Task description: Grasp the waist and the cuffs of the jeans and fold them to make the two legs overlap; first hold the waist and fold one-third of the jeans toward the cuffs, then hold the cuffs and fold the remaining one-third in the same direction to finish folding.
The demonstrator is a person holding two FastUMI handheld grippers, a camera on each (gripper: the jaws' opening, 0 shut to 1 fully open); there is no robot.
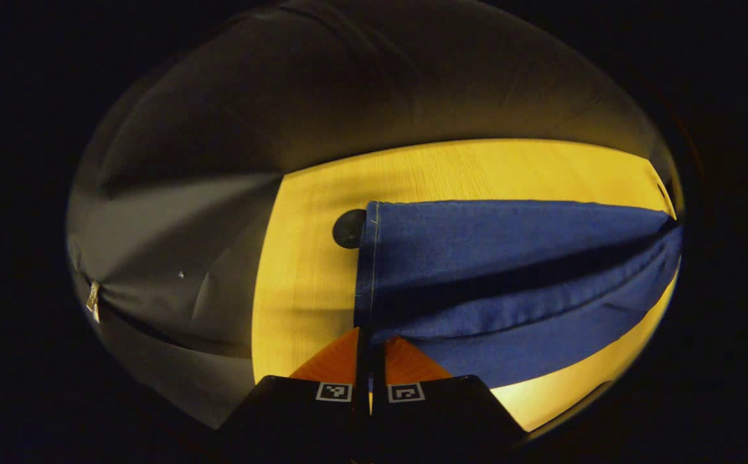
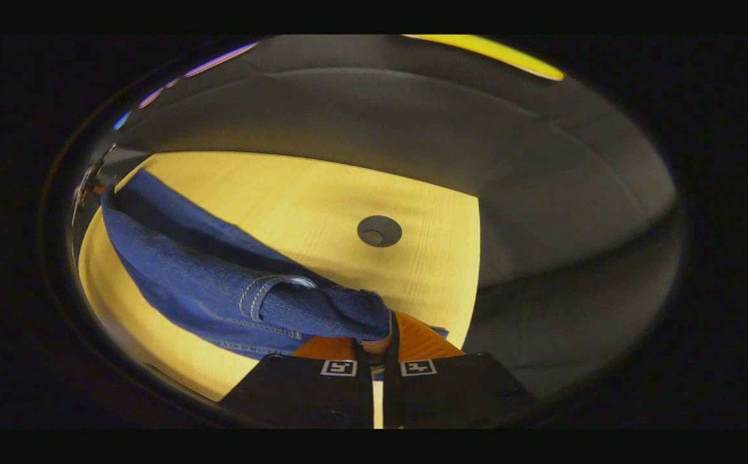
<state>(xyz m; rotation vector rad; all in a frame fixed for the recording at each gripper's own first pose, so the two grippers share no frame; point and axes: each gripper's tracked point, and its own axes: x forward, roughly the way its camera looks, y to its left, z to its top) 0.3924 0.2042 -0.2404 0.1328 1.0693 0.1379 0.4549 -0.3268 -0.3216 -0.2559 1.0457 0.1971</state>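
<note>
Denim jeans (image 1: 502, 258) hang lifted over the yellow counter (image 1: 309, 270), the left hand-held gripper (image 1: 370, 345) pinched on the cuffs and the right hand-held gripper (image 2: 383, 341) on the waist, seemingly mid leg-overlap, so the next move calls for lowering both ends together.

Dim, warm yellow cast; brightest on the worktop (image 1: 322, 258), fading to murk toward heavily curved edges. Soft shadows in cloth folds, slight blur throughout.
</note>
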